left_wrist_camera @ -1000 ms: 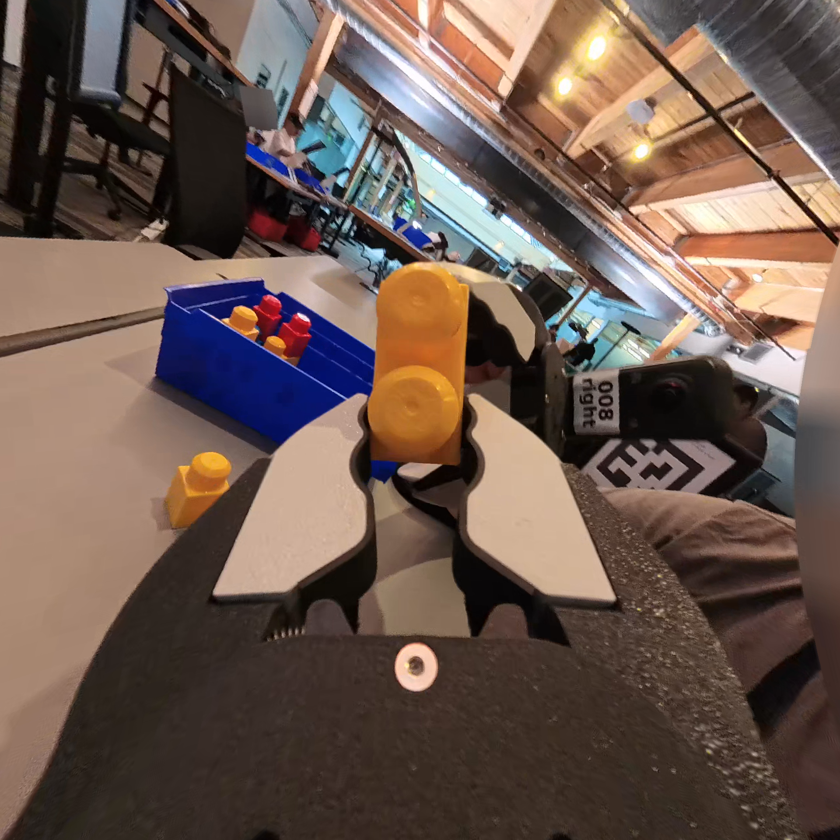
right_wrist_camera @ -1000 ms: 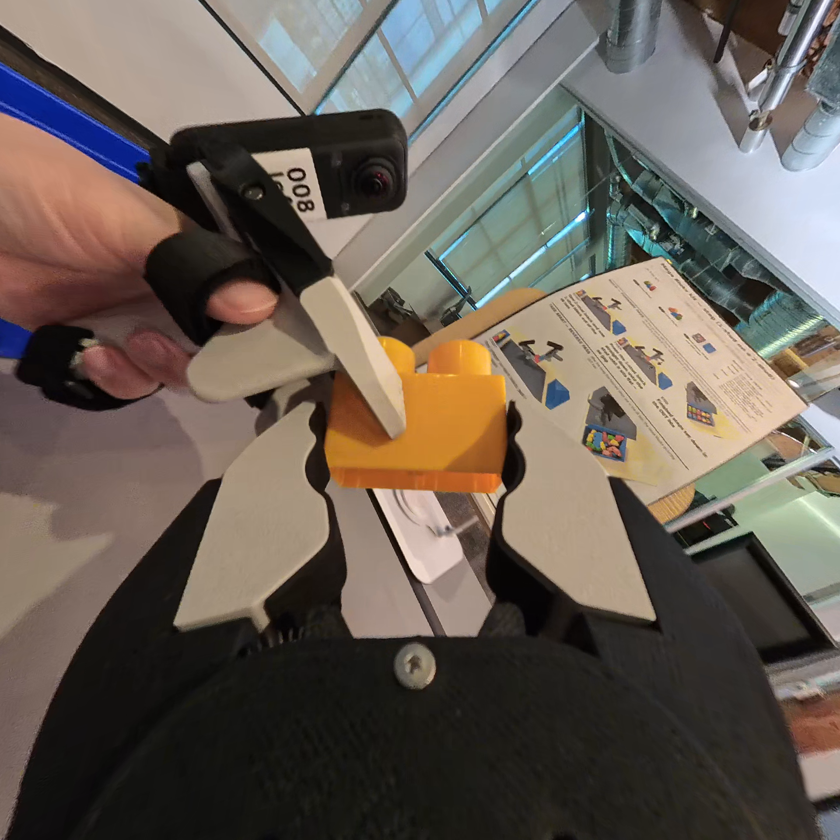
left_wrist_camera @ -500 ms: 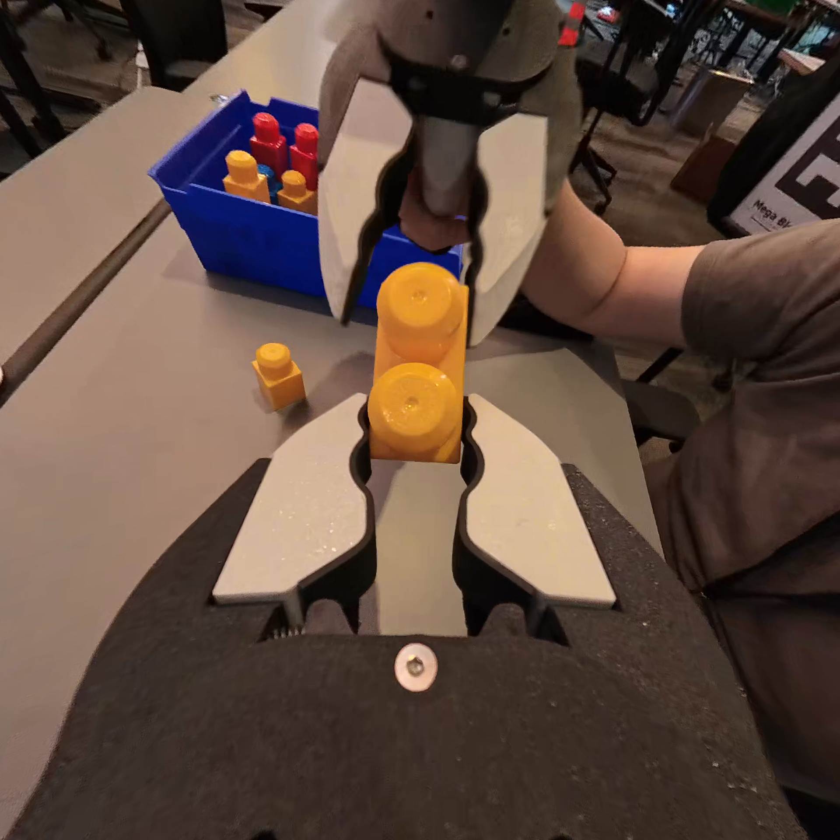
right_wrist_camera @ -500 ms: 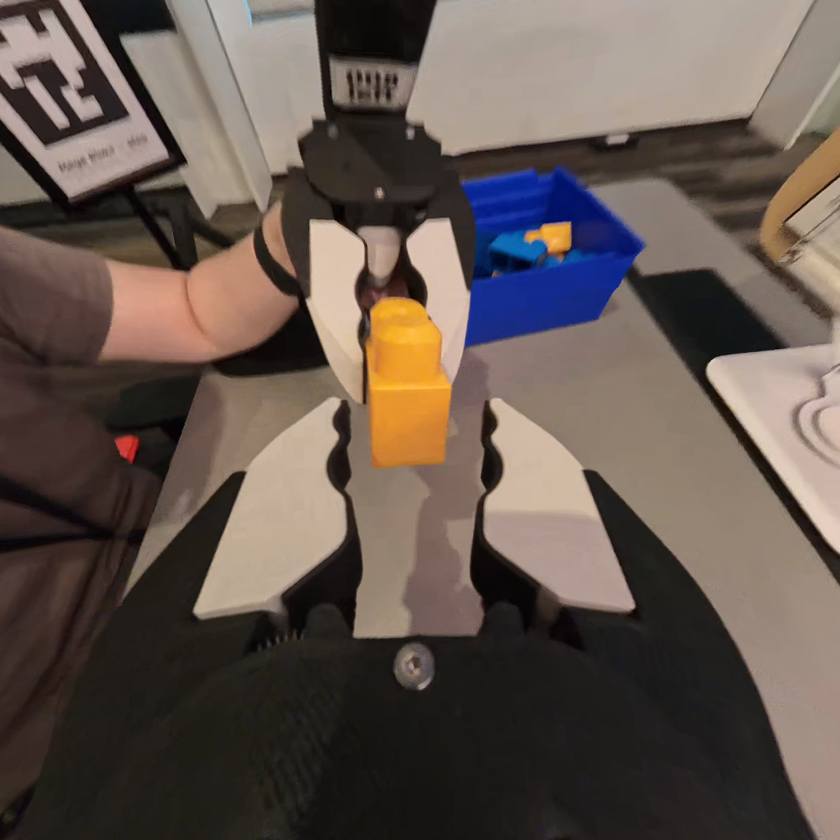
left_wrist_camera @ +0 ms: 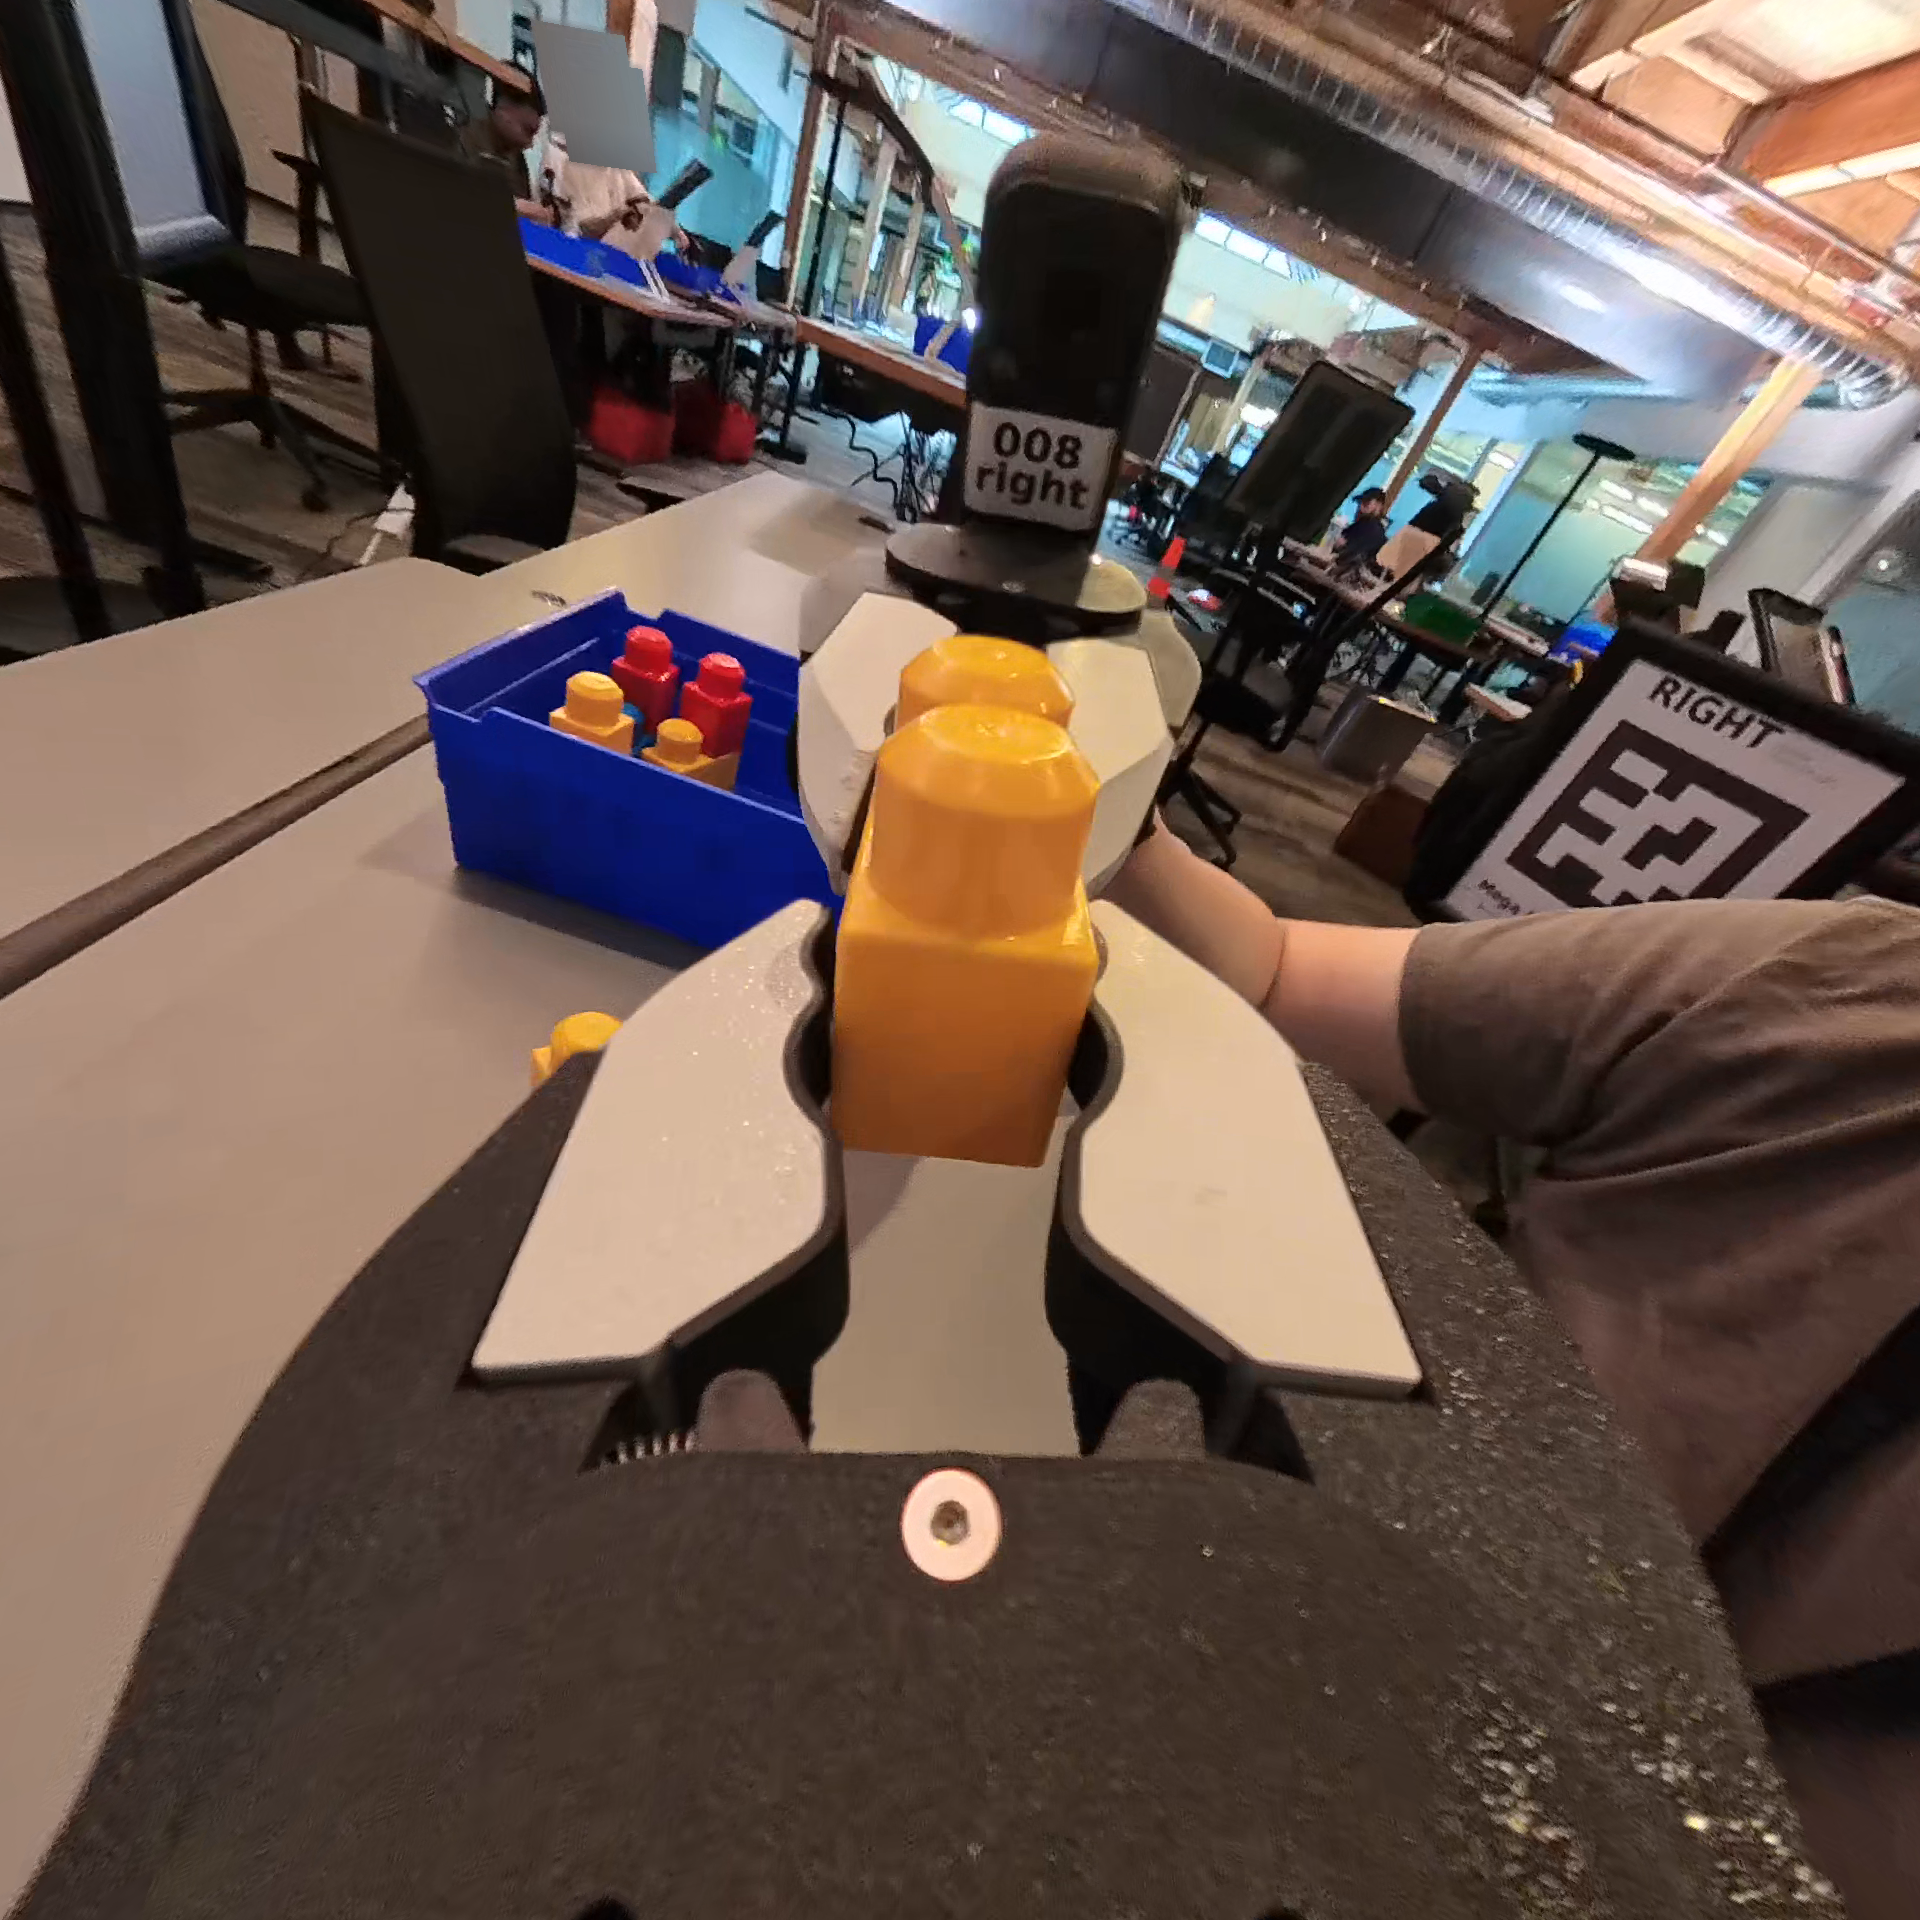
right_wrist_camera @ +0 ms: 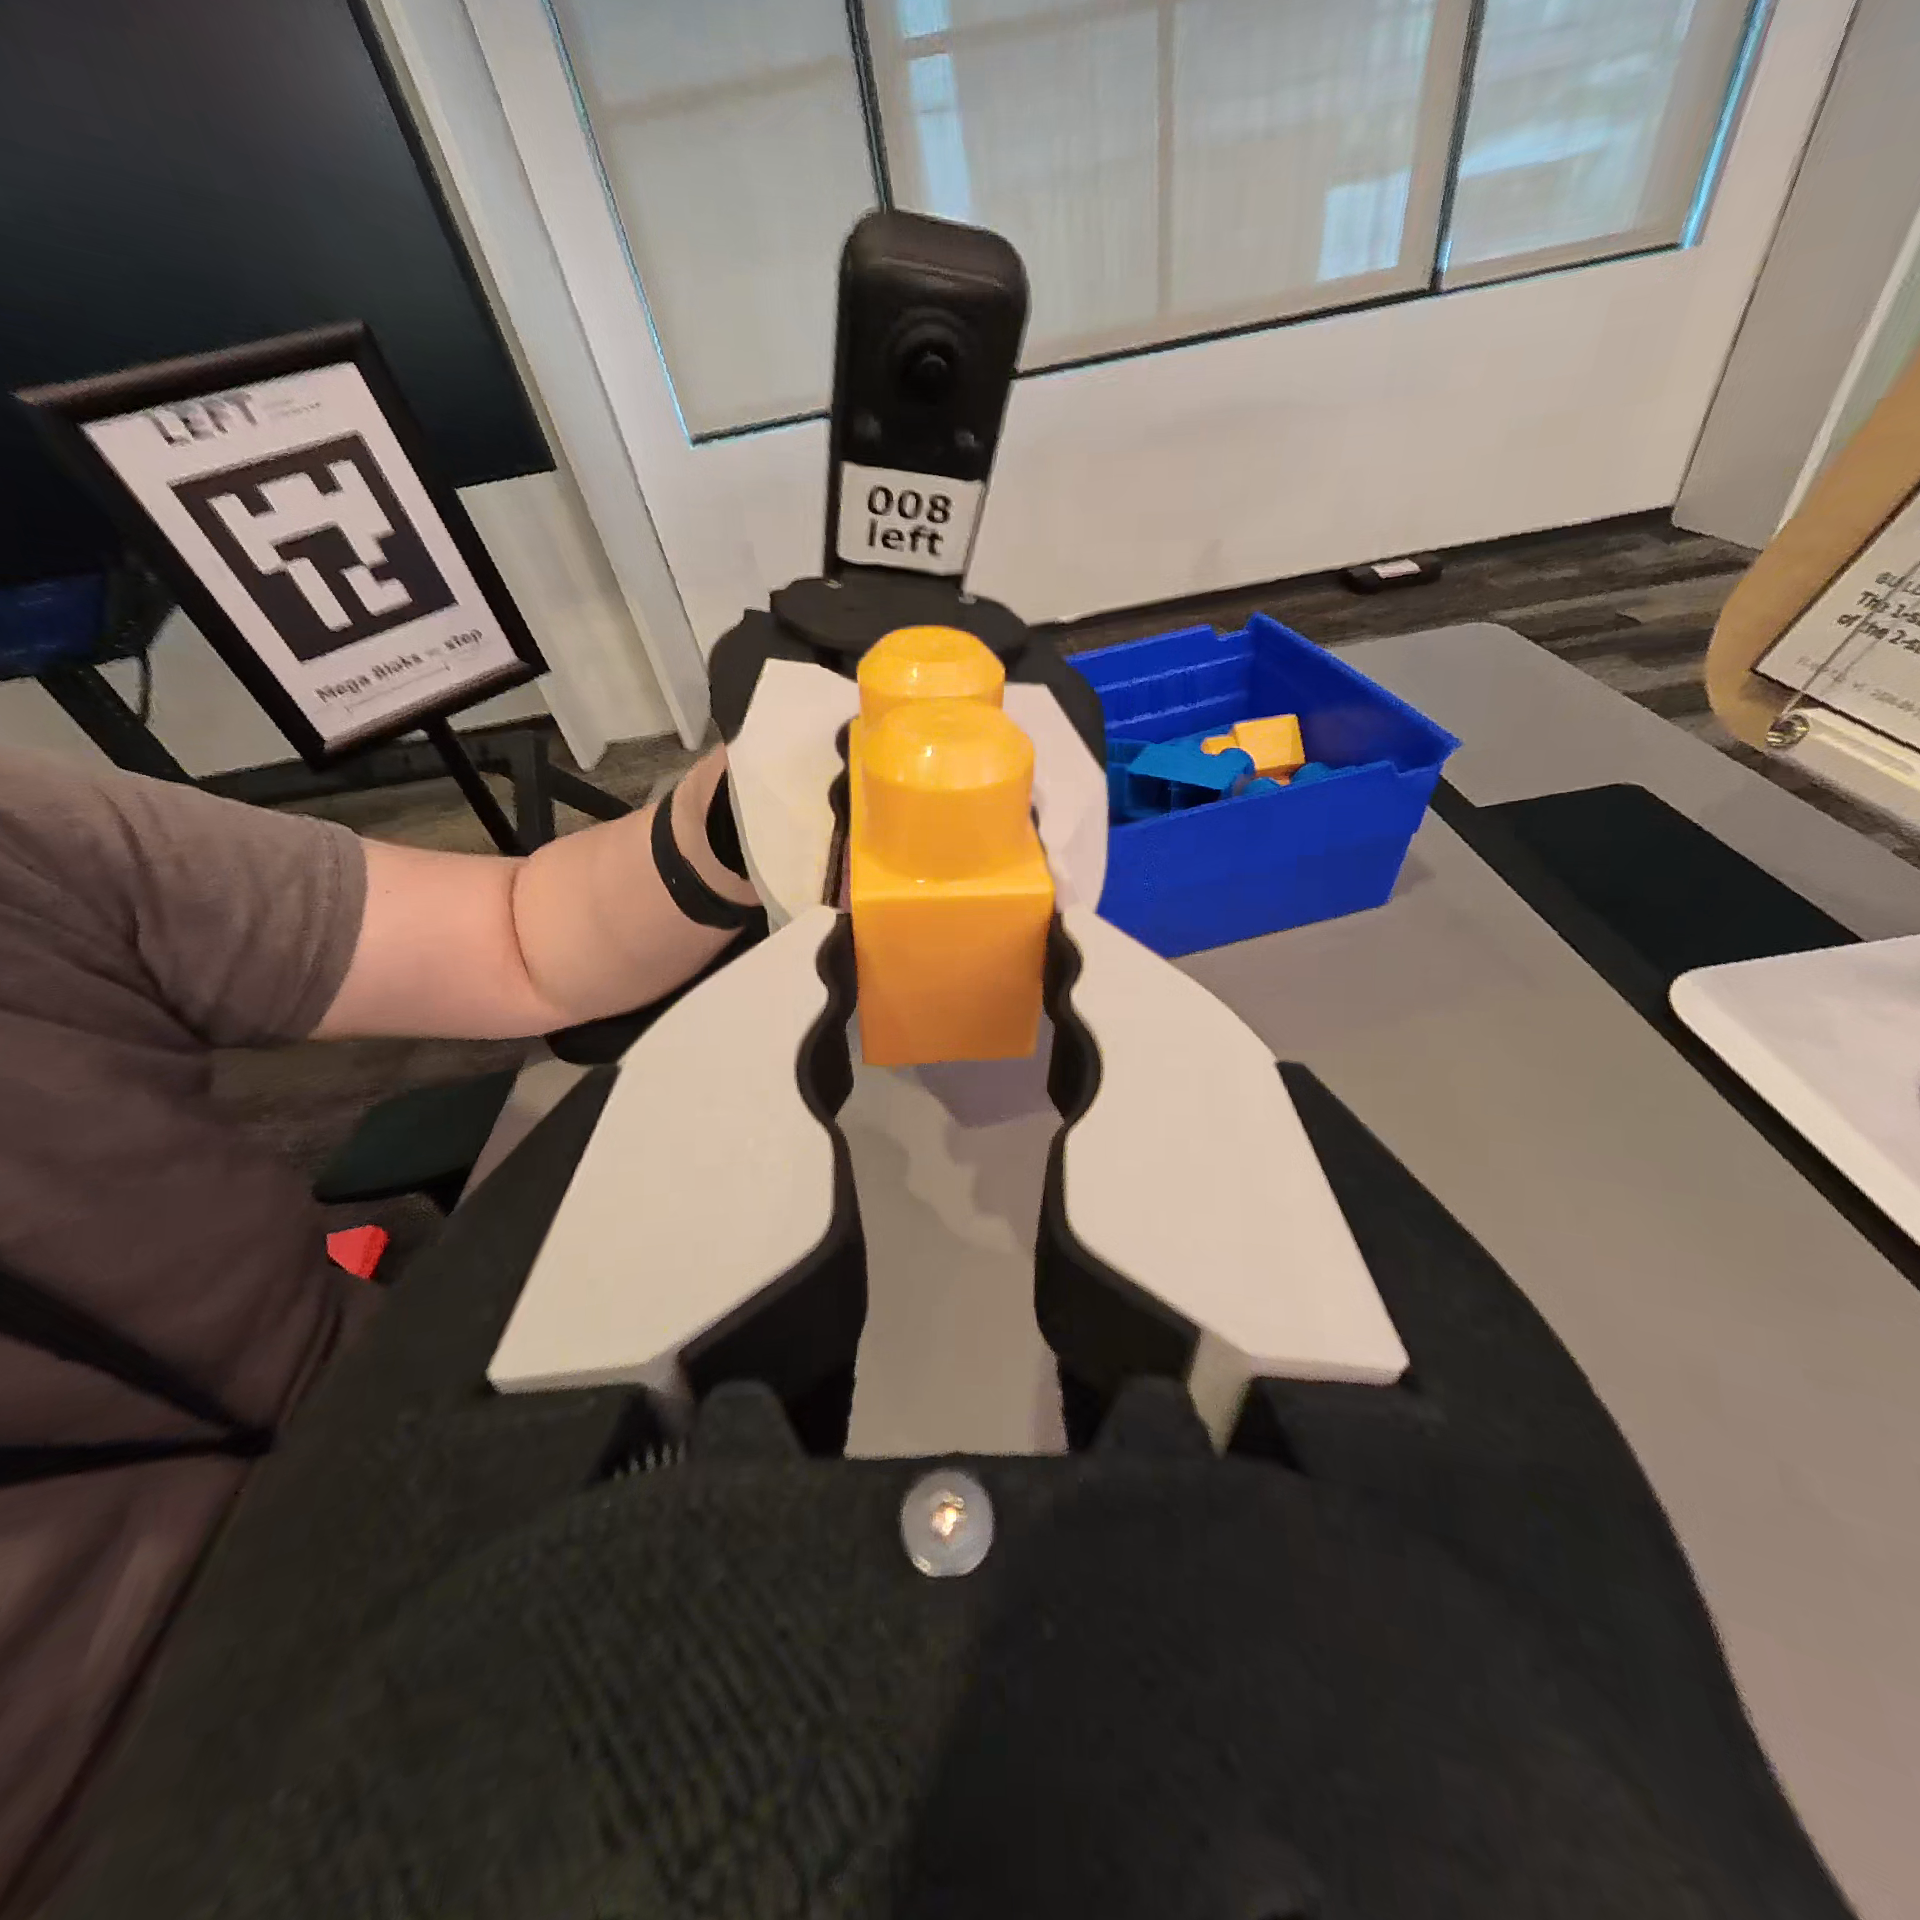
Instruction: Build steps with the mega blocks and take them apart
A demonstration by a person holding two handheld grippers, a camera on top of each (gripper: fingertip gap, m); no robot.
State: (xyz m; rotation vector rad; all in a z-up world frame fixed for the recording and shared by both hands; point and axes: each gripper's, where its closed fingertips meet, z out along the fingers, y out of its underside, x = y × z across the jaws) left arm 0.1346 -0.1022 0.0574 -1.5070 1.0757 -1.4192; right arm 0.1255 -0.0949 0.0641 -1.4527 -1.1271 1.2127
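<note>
A two-stud orange block (left_wrist_camera: 961,1018) is held upright and level above the grey table (left_wrist_camera: 260,1143). My left gripper (left_wrist_camera: 961,925) is shut on its near end. My right gripper (left_wrist_camera: 982,738) faces it from the far side, its fingers on either side of the far stud. In the right wrist view my right gripper (right_wrist_camera: 948,925) is shut on the near end of the orange block (right_wrist_camera: 945,956). The left gripper (right_wrist_camera: 925,800) holds the far end there. A small one-stud orange block (left_wrist_camera: 571,1039) lies on the table, partly hidden by my left finger.
A blue bin (left_wrist_camera: 603,821) with red and orange blocks stands behind the right gripper. Another blue bin (right_wrist_camera: 1278,862) with blue and orange blocks stands behind the left gripper. A white board (right_wrist_camera: 1818,1060) lies at the table's right edge. The person's arms reach in from the side. My left and right fingertips are right by each other.
Both grippers swung from tilted up to level. The right gripper was open half a second ago with the block only in the left; now it has closed on the block's end.
</note>
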